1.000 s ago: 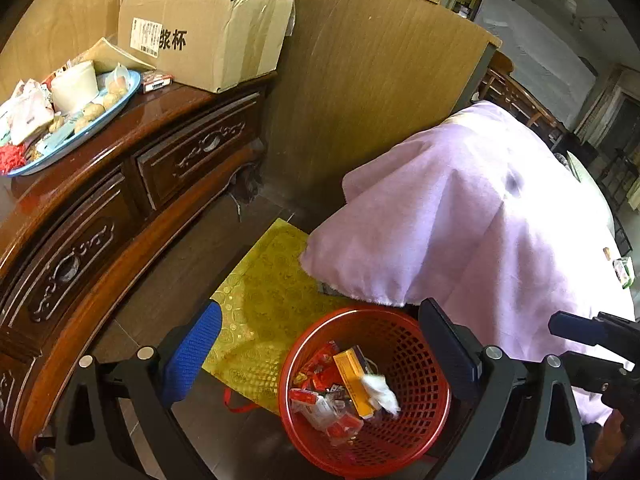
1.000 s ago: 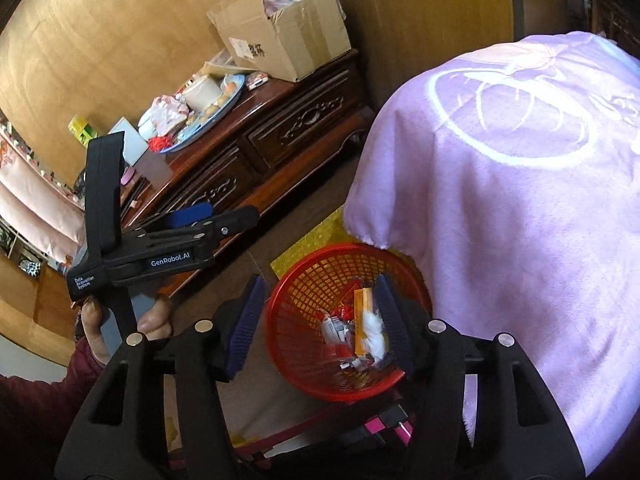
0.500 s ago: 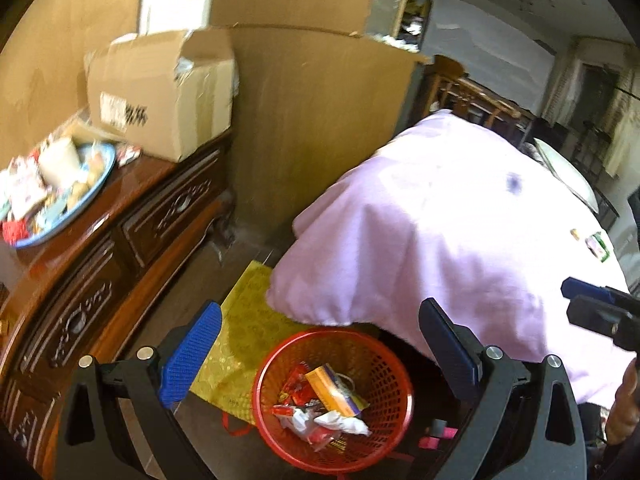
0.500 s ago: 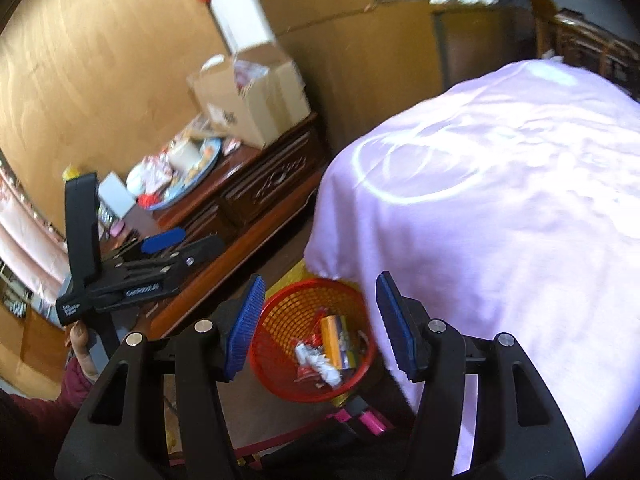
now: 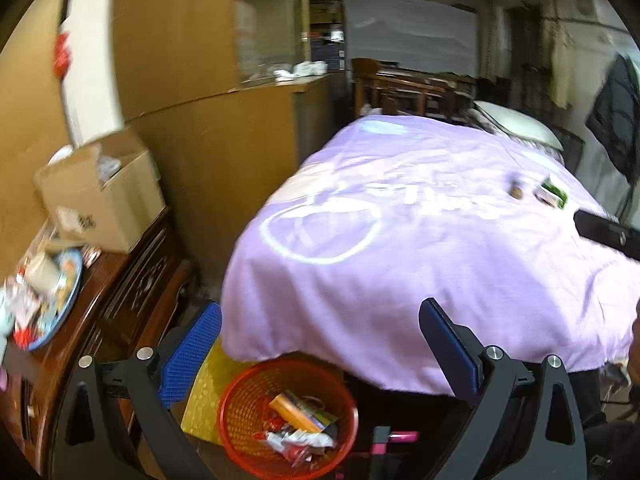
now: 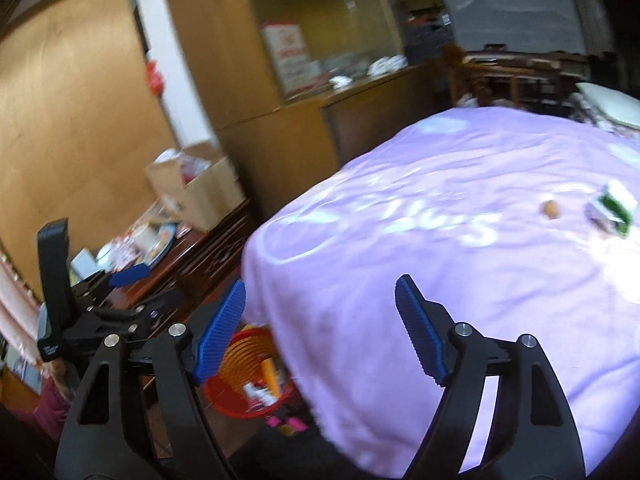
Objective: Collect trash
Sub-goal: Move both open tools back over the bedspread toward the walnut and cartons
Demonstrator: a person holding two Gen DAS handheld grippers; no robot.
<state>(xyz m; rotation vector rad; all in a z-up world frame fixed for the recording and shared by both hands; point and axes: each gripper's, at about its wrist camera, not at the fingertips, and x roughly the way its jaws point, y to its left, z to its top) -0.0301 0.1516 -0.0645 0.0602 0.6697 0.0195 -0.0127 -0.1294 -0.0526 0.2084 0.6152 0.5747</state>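
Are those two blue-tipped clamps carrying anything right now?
No. The left gripper and right gripper both stand open with nothing between the pads; the right's jaws have just been opening. The trash sits in the red basket.

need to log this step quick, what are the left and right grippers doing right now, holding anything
Left gripper: open, nothing between the jaws.
Right gripper: open, jaws have just been opening wider, nothing between them.
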